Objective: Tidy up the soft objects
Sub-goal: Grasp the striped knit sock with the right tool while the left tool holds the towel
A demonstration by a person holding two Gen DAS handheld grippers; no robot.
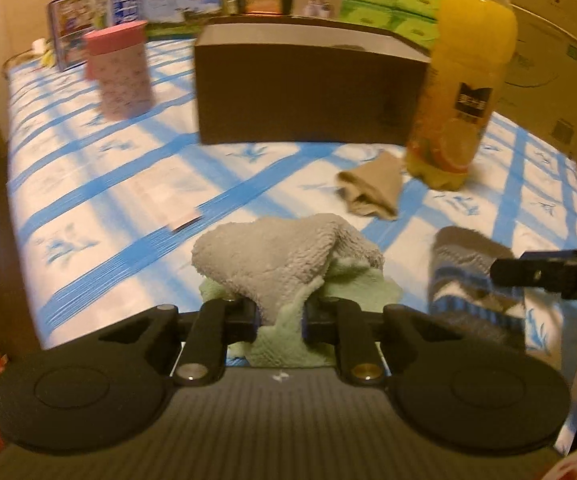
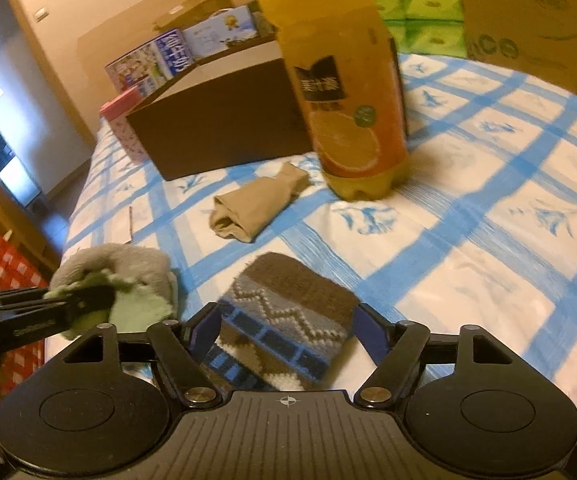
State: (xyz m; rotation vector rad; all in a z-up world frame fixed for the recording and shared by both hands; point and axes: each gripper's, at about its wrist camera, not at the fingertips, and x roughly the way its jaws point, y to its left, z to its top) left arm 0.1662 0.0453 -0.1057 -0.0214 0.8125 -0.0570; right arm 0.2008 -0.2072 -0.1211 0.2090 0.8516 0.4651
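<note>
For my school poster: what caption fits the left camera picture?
Left gripper pinches a fluffy grey-green cloth on the checked tablecloth.

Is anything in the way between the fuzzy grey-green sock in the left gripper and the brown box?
Nothing visible: between the fuzzy sock, clamped in the left gripper, and the brown box lies only bare tablecloth. The beige cloth and the juice bottle sit off to the right.

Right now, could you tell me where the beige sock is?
The beige sock lies on the checked cloth, just left of the juice bottle, before the brown box.
</note>
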